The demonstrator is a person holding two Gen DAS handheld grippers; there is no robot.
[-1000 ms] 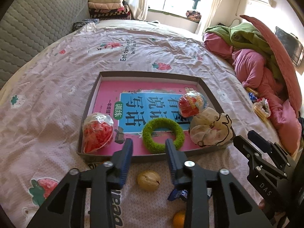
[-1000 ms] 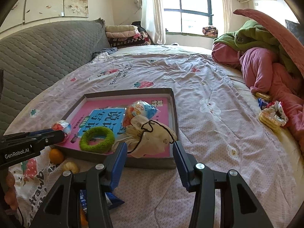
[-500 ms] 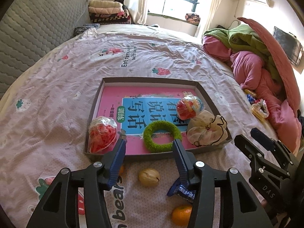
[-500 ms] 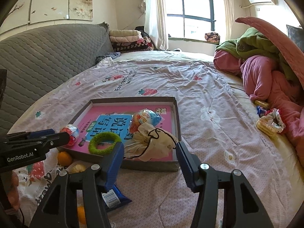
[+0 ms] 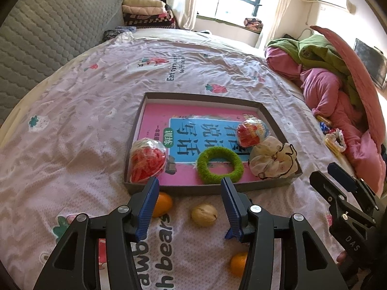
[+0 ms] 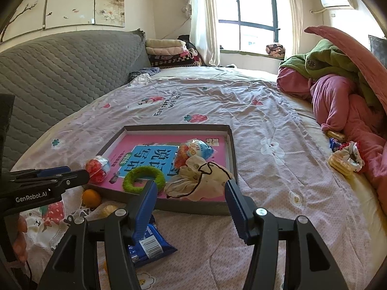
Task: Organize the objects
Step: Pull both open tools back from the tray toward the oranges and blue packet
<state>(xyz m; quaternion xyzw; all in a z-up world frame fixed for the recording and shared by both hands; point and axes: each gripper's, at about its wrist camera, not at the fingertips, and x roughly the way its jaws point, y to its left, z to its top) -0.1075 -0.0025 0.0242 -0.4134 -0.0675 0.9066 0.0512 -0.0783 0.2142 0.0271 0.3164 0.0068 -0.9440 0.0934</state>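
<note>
Both tongs (image 5: pixel 189 186) (image 6: pixel 191 188) spread, empty, just opened, oranges (image 5: pixel 162 204), possibly a walnut (image 5: pixel 204 215), blue packet (image 6: pixel 147 246) before box (image 5: pixel 208 189)

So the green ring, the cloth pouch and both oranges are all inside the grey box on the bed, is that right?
Not quite. The green ring and the cloth pouch are inside the grey box, but both oranges are outside it, on the bedsheet in front of its near wall: one orange close to the wall, the other orange nearer the camera. The left wrist view shows it.
</note>
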